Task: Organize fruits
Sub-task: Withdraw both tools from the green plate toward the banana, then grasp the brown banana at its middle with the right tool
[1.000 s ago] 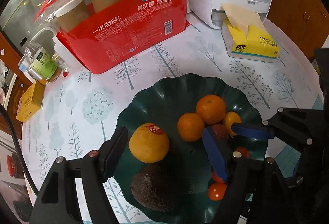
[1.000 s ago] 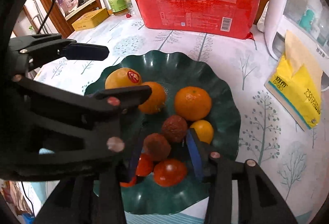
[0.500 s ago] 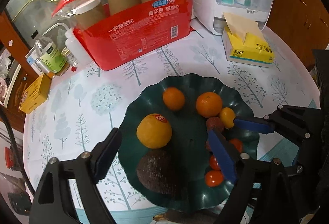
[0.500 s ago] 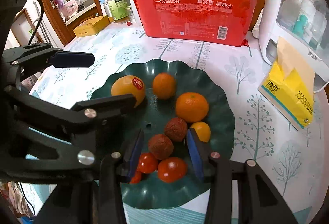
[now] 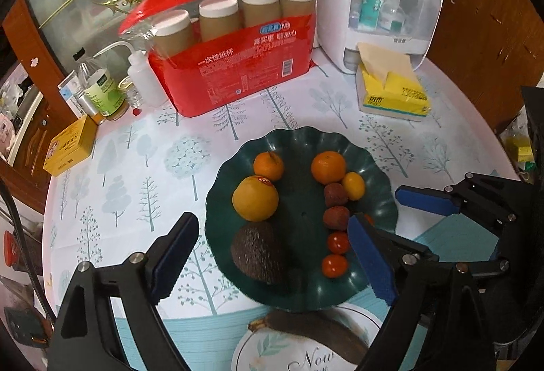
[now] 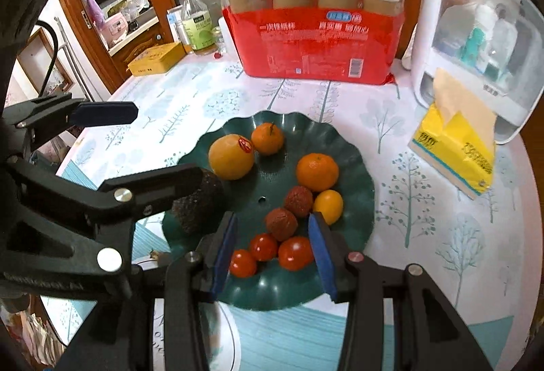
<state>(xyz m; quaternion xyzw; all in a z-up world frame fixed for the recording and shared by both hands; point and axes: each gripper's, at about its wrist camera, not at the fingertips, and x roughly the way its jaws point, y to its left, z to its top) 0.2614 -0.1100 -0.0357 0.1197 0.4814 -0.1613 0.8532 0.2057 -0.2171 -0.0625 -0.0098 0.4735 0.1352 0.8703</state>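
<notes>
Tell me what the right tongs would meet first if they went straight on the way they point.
Probably the tomatoes at the near edge of the green plate, with a lychee just behind. The right tongs are open and those fruits sit between the pads, though height above them is unclear.

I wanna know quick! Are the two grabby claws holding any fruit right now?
Left gripper: open, holding nothing.
Right gripper: open, holding nothing.
</notes>
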